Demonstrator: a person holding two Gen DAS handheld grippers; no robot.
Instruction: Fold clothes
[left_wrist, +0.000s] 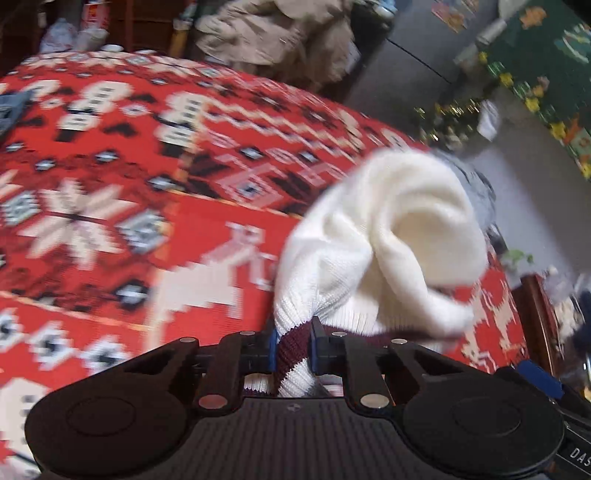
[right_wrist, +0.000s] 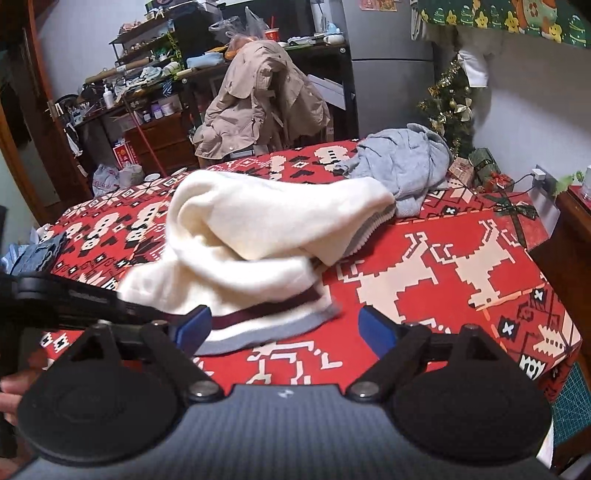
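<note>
red patterned cloth covers the surface (right_wrist: 461, 236), with a cluttered room behind. your left gripper (left_wrist: 293, 349) has its fingers clamped on the striped hem of the white sweater (right_wrist: 258, 236), which lies bunched across the middle of the right wrist frame. your right gripper (right_wrist: 284, 326) hangs spread wide and empty at lower centre, just short of the hem. take the hem's other end squarely, then pull it taut and level, clear of the grey garment (right_wrist: 402, 162) at upper right.
</note>
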